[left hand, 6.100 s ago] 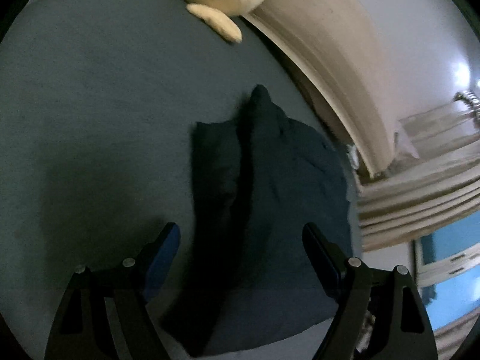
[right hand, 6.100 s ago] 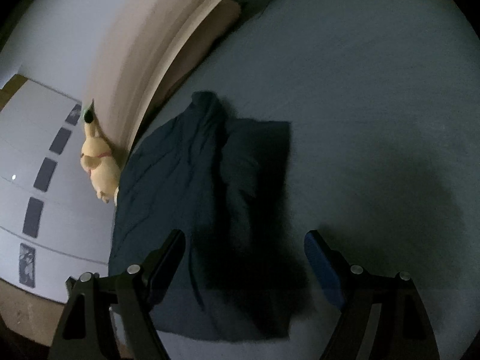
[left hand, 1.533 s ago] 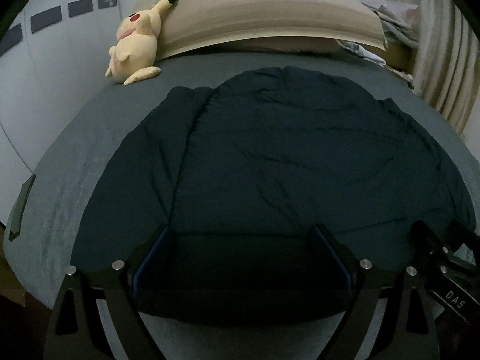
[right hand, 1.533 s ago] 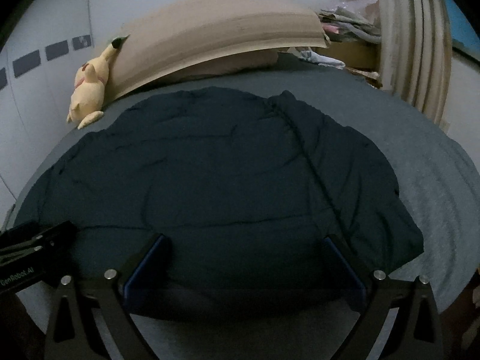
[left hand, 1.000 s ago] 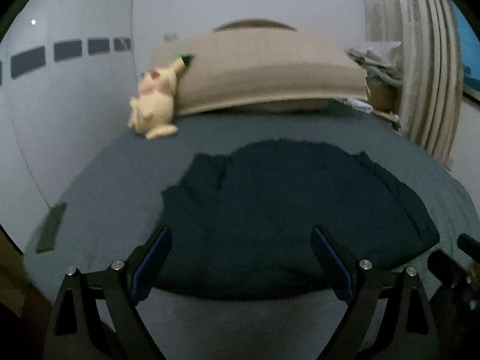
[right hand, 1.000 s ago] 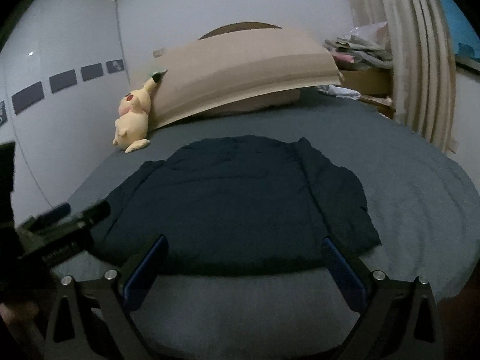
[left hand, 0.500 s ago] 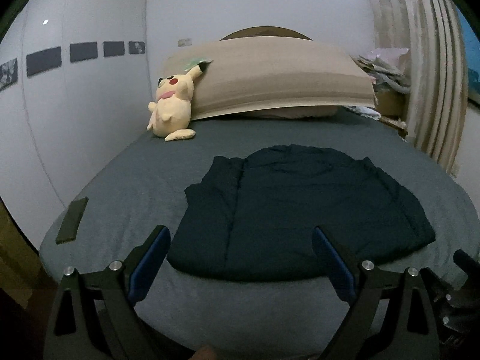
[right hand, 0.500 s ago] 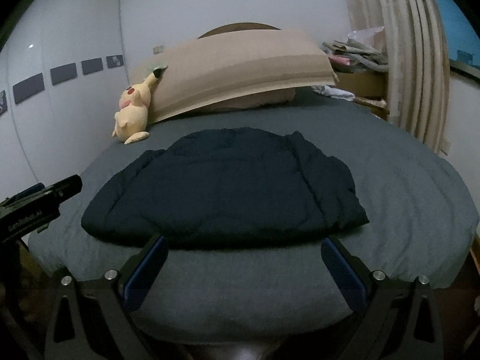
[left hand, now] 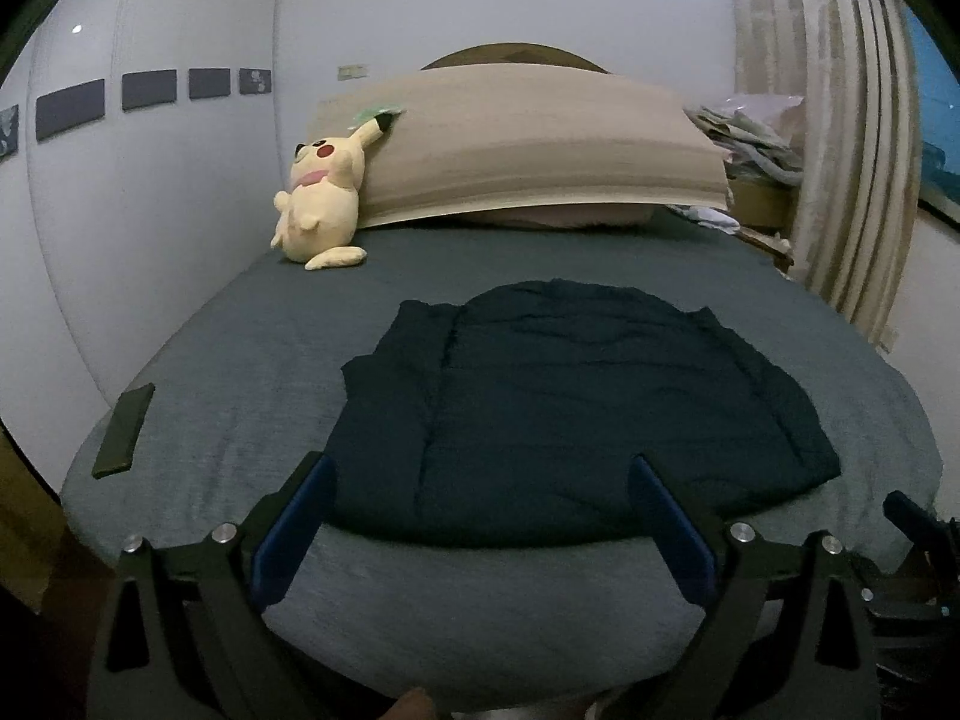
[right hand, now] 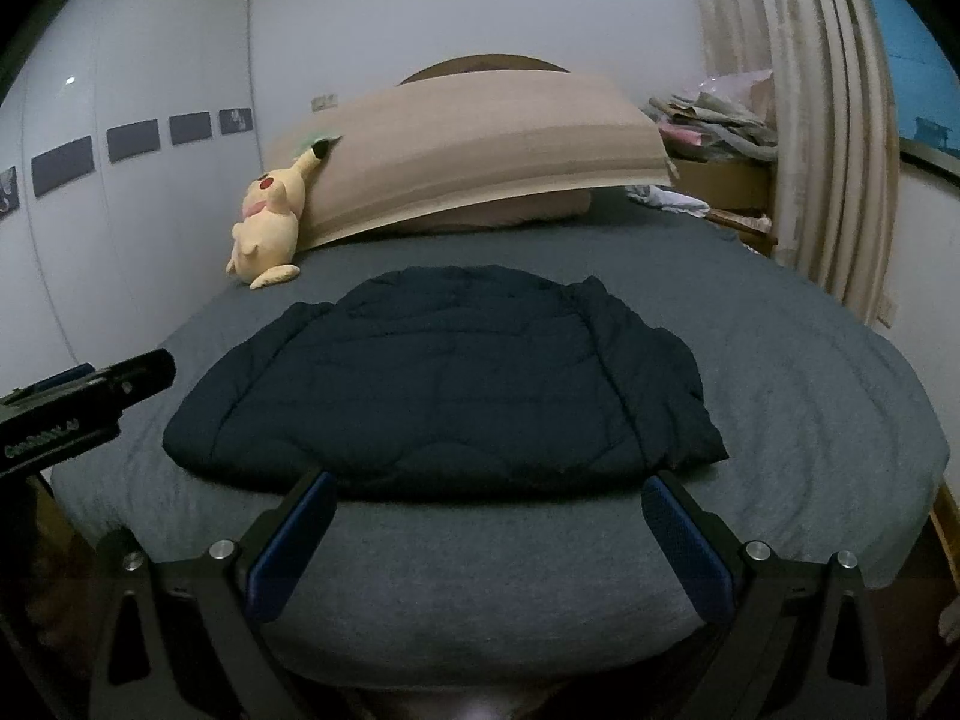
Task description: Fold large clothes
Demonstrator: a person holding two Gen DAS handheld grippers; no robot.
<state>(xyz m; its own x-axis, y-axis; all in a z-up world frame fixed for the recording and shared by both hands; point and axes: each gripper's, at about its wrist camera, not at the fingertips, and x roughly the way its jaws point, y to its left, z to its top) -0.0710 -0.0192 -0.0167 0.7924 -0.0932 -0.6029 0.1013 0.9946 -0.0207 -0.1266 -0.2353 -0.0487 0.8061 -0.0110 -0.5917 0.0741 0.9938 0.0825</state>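
Note:
A dark navy padded jacket [left hand: 570, 408] lies folded flat on the grey bed [left hand: 252, 372], its sleeves tucked in along both sides. The right wrist view shows the same jacket [right hand: 444, 384] in the middle of the bed [right hand: 810, 396]. My left gripper [left hand: 480, 510] is open and empty, held back at the foot of the bed, short of the jacket's near hem. My right gripper [right hand: 486, 522] is likewise open and empty, just off the near hem. The left gripper's body [right hand: 78, 408] pokes in at the left of the right wrist view.
A yellow plush toy [left hand: 321, 204] leans on the beige headboard cushion [left hand: 528, 150]. A dark flat phone-like object [left hand: 123, 429] lies on the bed's left edge. Curtains [left hand: 840, 138] and a heap of clutter [left hand: 750, 132] stand at the right. A white wall runs along the left.
Both grippers have pulled back from over the jacket to the foot of the bed, open and empty throughout. The jacket lies still, now seen whole and farther away.

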